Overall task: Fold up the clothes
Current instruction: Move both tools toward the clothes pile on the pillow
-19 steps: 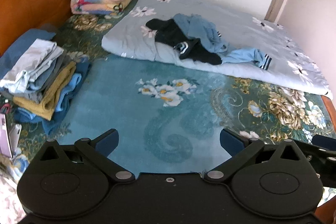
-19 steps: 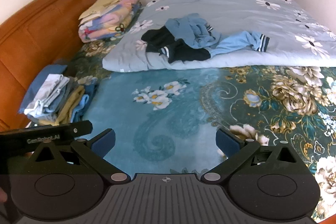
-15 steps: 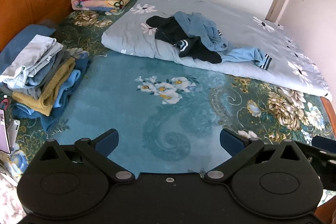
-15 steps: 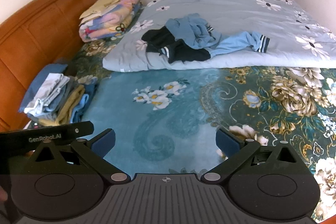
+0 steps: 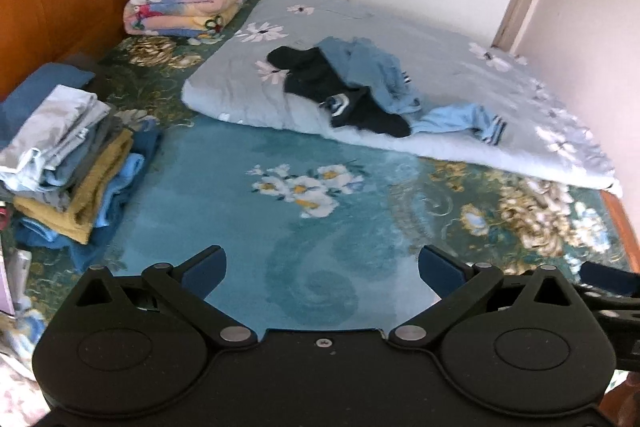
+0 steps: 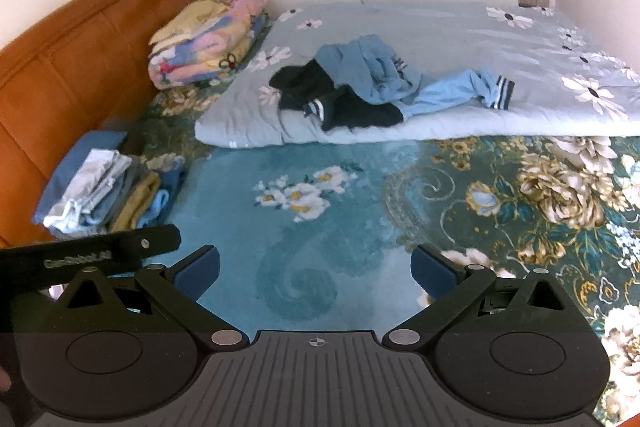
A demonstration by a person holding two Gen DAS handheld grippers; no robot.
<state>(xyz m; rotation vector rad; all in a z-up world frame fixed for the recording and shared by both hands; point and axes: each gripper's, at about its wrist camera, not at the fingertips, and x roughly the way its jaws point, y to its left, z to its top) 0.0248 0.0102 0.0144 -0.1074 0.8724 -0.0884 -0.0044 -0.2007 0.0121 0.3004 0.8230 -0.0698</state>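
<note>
Two unfolded garments, a crumpled light-blue top (image 5: 372, 79) and a black one (image 5: 340, 95), are lying together on the pale floral quilt (image 5: 460, 67). One folded clothes stack (image 5: 68, 163) is sitting at the bed's left. Left claw (image 5: 322, 269) and right claw (image 6: 316, 267) are hovering released, empty.

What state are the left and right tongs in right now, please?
Left tongs: open, holding nothing, above the bare blue bedspread.
Right tongs: open, holding nothing.
</note>
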